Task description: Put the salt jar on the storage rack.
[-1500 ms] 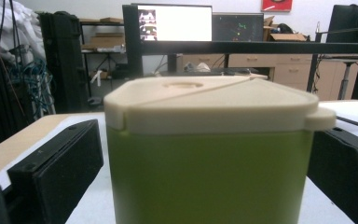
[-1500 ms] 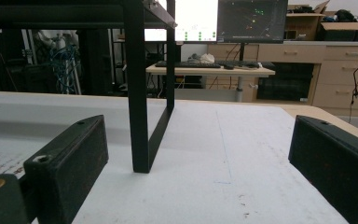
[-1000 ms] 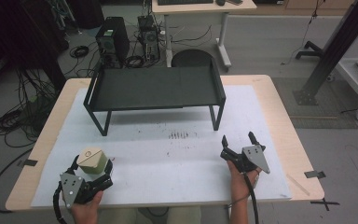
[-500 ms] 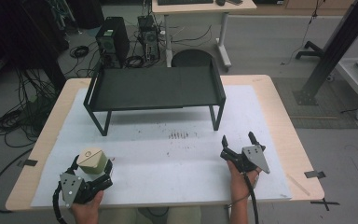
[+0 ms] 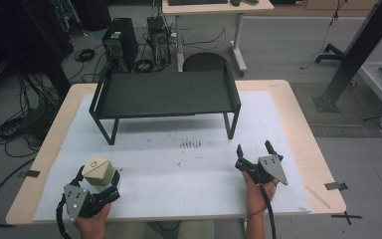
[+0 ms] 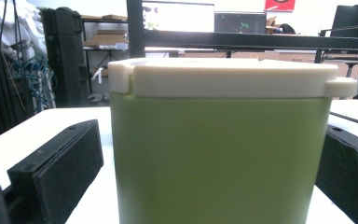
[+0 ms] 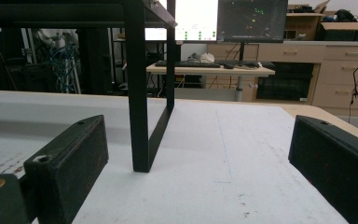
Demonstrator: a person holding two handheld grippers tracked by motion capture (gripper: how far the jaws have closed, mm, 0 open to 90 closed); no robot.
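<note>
A green container with a cream lid (image 5: 98, 171) stands on the white mat near the table's front left. My left gripper (image 5: 99, 175) is open, with one jaw on each side of it. In the left gripper view the container (image 6: 219, 154) stands very close between the black pads (image 6: 56, 163), and a thin gap shows at the left pad. My right gripper (image 5: 253, 149) rests open at the front right with nothing between its jaws. The right gripper view shows bare mat between its pads (image 7: 70, 158).
A black metal rack (image 5: 164, 94) on thin legs stands across the far half of the white mat (image 5: 189, 164). Its near right leg (image 7: 139, 93) rises ahead of my right gripper. Dark smudges (image 5: 191, 145) mark the mat's middle. Desks, computers and cables lie beyond the table.
</note>
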